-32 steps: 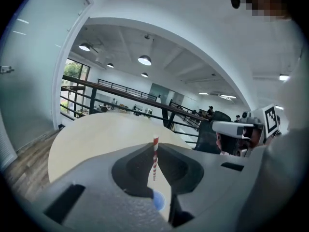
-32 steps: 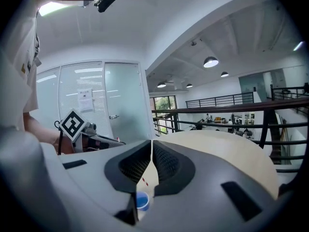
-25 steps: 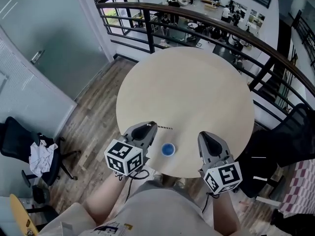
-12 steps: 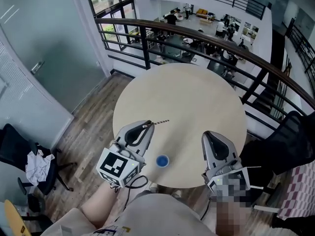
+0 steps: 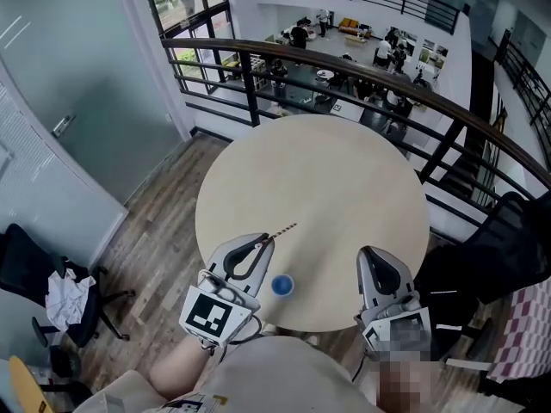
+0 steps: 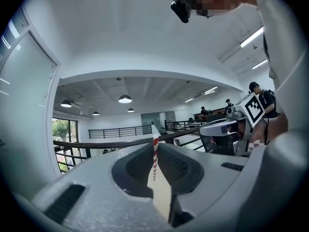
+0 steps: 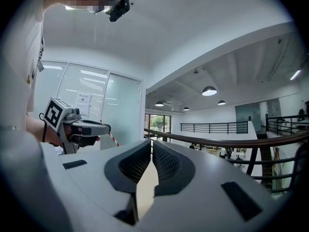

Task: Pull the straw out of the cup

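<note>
1. Head view: the red/white straw [image 5: 284,231] is out of the cup, pinched at its near end by the left gripper [image 5: 268,243]. The rest pokes out past the tips, slanting up-right over the round beige table [image 5: 327,170]. The little blue cup [image 5: 281,286] sits upright on the table near the front edge, between the two grippers and just right of the left one, w/ the straw clear of it. The right gripper [image 5: 373,253] hangs over the table edge on the right, well apart from the cup, nothing in it. A dark railing [image 5: 344,50] curves behind the table.

2. Left gripper view: the left gripper [image 6: 155,148] has its jaws clamped tight on the straw [image 6: 155,154], which stands about upright between the pads w/ its stripes showing. Beige tabletop [image 6: 162,197] shows thru the gap below. The right gripper [image 6: 219,129] is off to the right w/ its marker cube [image 6: 254,108].

3. Right gripper view: the right gripper [image 7: 151,148] has its jaws pressed together at the tips, nothing between them, so clenched on air basically. The left gripper [image 7: 91,128] shows at the left w/ the straw [image 7: 114,139] sticking out of its tip, slanting down-right.
</note>
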The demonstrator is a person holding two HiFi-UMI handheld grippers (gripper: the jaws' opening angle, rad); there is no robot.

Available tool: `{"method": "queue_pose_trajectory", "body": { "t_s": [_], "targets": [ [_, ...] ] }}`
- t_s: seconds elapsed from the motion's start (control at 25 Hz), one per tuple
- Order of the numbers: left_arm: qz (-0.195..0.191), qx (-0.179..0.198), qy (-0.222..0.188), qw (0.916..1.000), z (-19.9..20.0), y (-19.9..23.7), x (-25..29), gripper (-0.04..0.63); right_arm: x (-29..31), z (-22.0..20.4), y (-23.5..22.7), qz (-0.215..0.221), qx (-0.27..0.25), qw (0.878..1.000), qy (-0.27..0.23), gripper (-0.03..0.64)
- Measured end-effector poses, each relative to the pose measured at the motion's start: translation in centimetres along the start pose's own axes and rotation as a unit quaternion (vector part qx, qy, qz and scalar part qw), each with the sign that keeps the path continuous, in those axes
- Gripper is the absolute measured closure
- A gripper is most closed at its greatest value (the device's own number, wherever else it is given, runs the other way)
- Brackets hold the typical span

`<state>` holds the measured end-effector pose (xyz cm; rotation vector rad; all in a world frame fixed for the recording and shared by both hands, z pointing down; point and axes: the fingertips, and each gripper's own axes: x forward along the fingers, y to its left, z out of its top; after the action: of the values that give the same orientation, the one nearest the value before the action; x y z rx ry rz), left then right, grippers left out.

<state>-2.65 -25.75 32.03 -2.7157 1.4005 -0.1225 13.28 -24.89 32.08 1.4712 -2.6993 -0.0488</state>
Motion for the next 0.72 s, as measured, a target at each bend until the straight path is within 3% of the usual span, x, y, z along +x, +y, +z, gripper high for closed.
{"method": "queue_pose_trajectory", "body": {
  "t_s": [0.12, 0.32, 0.56, 0.72],
  "targets": [
    [-0.005, 0.011, 0.013, 0.9998, -1.2, -0.9, -0.1, 0.560, -0.6, -1.0, 0.0, -0.008, 0.002, 1.000, 0.012, 0.592],
    [-0.013, -0.010, 0.017, 0.9997, -2.0, -1.5, -0.1, 0.560, -0.9, -1.6, 0.4, -0.009, -0.001, 1.000, 0.017, 0.592],
    [-0.017, -0.008, 0.017, 0.9997, -1.8, -1.9, 0.0, 0.560, -1.1, -1.8, 0.6, -0.008, -0.005, 1.000, 0.020, 0.592],
    [-0.022, 0.010, 0.013, 0.9996, -1.7, -2.1, -0.2, 0.560, -1.3, -2.0, 0.9, -0.005, -0.002, 1.000, 0.023, 0.592]
  ]
}}
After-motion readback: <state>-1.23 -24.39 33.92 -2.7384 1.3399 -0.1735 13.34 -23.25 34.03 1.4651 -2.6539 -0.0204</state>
